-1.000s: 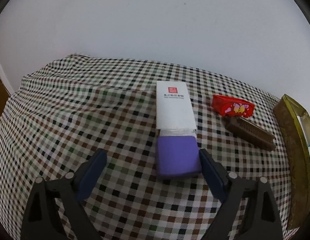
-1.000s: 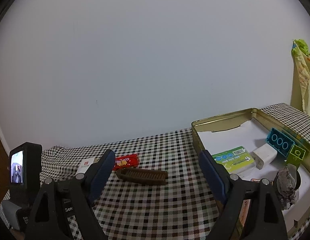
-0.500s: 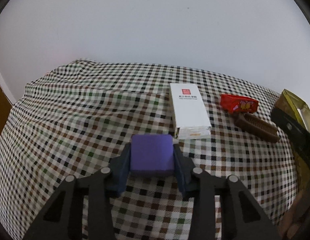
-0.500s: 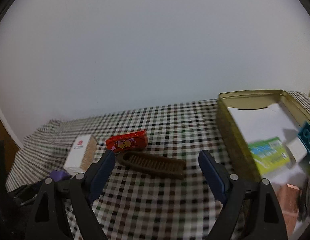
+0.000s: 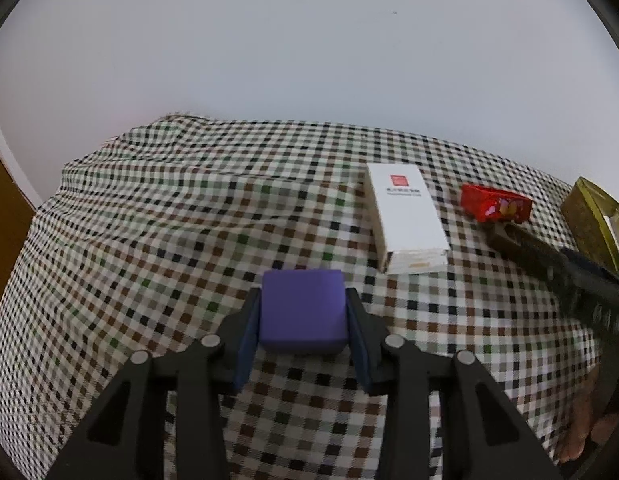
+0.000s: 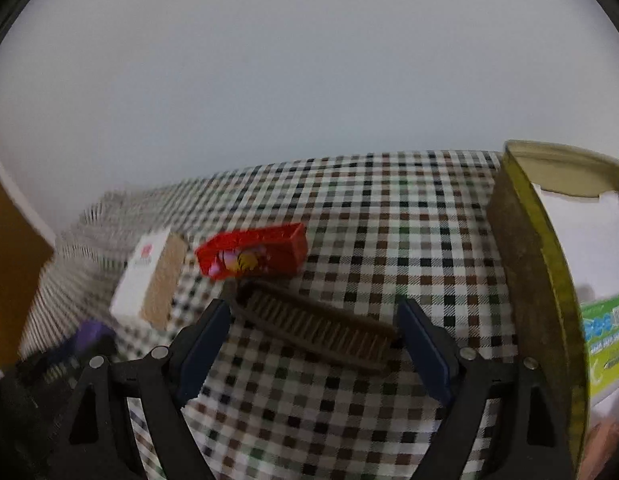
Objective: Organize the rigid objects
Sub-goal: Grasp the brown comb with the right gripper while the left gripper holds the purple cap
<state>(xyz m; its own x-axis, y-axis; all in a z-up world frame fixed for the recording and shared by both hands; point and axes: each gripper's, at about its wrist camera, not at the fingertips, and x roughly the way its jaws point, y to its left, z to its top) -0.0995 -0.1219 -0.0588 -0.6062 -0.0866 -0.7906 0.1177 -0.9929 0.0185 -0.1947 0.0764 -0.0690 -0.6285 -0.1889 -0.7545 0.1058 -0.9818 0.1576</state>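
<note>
Purple block (image 5: 302, 311), clamped in left gripper (image 5: 301, 332)
Right gripper (image 6: 314, 336) wide, straddling brown comb (image 6: 315, 326); next, likely: close on it, carry to tin (image 6: 529, 280)

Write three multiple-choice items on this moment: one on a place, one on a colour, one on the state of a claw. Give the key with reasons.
1. The brown comb lies
A. inside the tin
B. on the checked cloth, between the right claw's fingers
C. on the white box

2. The block in the left claw is
A. purple
B. green
C. red

3. The right claw is
A. shut on the comb
B. shut on nothing
C. open

Key: B, the comb rests on the cloth outside the tin; A, the purple block shows between the pads; C, its fingers stand wide apart.
</note>
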